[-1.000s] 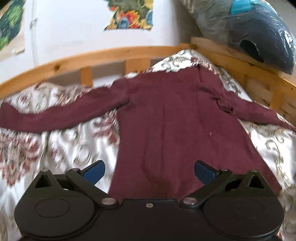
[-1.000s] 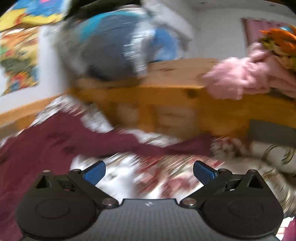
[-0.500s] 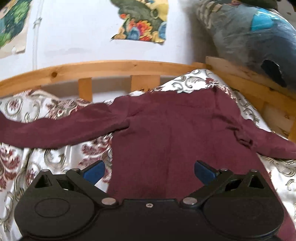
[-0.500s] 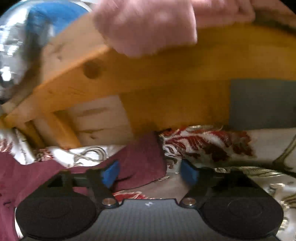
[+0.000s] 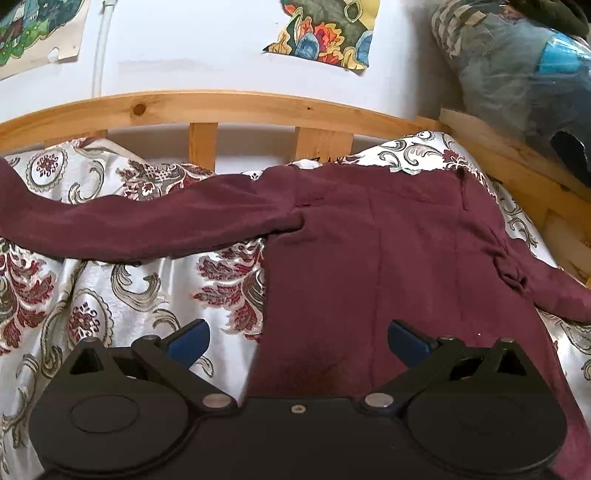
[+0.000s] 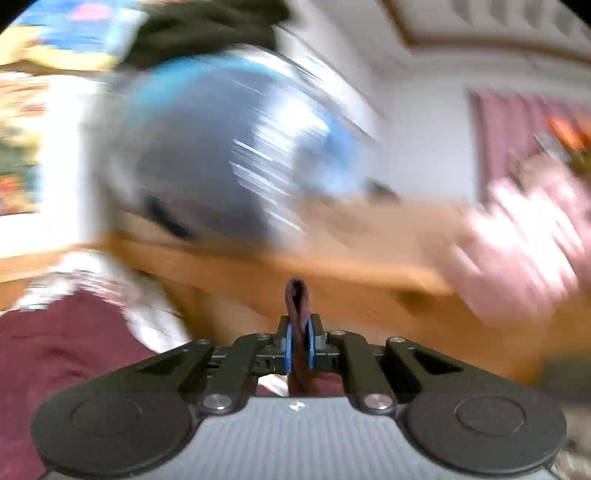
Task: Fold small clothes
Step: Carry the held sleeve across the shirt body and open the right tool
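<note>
There is one dark red top (image 5: 388, 240) with two long sleeves. It is lying flat on the bed, on one shiny bedspread (image 5: 122, 295) with red and grey swirls. One sleeve (image 5: 147, 225) is stretching out to the left side of the left wrist picture. The other sleeve is going off to the right side.

One wooden bed rail (image 5: 221, 107) is running behind the top, with short wooden posts under it. A white wall is standing behind the rail. Two colourful paper pictures are sticking to the wall, and one (image 5: 325, 33) is showing leaves and flowers. One big clear bag (image 5: 524, 77) stuffed with grey and blue things is sitting on the wooden frame at the right. In the right wrist picture, some pink fluffy cloth (image 6: 517, 236) is lying on the wood too, but it is very blurry.

There are two tools. The left tool (image 5: 297, 341) is hanging over the bottom part of the top. Its blue fingers (image 5: 190, 338) are spread wide and are not holding anything. The right tool (image 6: 299, 347) is pressed together, and it is pinching the end of the sleeve (image 6: 296, 302). A small loop of the dark red cloth is poking up between its blue fingers.
</note>
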Demonstrator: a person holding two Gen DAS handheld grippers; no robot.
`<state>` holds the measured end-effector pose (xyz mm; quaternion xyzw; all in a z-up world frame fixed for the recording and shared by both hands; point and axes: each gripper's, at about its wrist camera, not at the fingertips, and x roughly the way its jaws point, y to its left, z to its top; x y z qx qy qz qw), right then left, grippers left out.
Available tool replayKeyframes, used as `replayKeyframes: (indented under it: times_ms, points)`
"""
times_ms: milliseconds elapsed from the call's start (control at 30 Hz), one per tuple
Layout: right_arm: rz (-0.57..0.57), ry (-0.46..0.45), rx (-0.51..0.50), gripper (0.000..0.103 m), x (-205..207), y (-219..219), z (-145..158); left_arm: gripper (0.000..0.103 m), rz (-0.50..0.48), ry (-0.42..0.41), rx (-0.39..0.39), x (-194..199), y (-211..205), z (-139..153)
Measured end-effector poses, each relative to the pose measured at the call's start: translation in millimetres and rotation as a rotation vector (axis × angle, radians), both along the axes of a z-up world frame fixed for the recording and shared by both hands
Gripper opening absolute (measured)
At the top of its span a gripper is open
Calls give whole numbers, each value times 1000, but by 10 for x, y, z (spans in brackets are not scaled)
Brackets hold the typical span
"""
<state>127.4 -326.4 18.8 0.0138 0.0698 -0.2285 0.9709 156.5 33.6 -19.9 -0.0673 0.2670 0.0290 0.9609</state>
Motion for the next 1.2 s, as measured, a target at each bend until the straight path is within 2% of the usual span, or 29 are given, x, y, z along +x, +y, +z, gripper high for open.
replayKeyframes:
  times_ms: [167, 267, 367, 533, 600, 667, 733, 833, 933, 1033, 1100, 1200]
  points:
    - [374, -44, -206, 10, 253, 932, 259, 102, -5, -22, -21, -38, 103, 9]
    - [602, -30, -293, 10, 313, 1474, 235, 102, 20, -23, -54, -42, 191, 20]
    - [797, 9, -348, 10, 199, 1938, 81, 102, 54, -23, -89, -41, 291, 19]
    - [947, 115, -392, 10, 25, 2309, -245, 102, 102, -12, -117, 2, 452, -6]
    - [973, 173, -389, 11, -15, 2411, -370, 102, 113, -6, -125, 26, 501, -24]
    - [1005, 236, -355, 20, -44, 2390, -489, 102, 115, -1, -130, 51, 532, -46]
    - [1030, 274, -322, 57, -81, 2358, -574, 102, 104, 2, -139, 75, 547, -69]
    - [1045, 307, -251, 74, -173, 2229, -617, 102, 83, -5, -147, 90, 545, -94]
    - [1004, 335, -186, 86, -202, 2044, -626, 102, 40, -20, -167, 92, 523, -106]
    - [908, 340, -145, 92, -157, 1778, -584, 102, -32, -38, -192, 81, 466, -112]
    - [804, 349, -117, 92, -19, 1550, -560, 102, -83, -40, -187, 78, 398, -132]
    - [654, 356, -39, 86, 313, 1131, -523, 102, -137, -1, -137, 114, 237, -219]
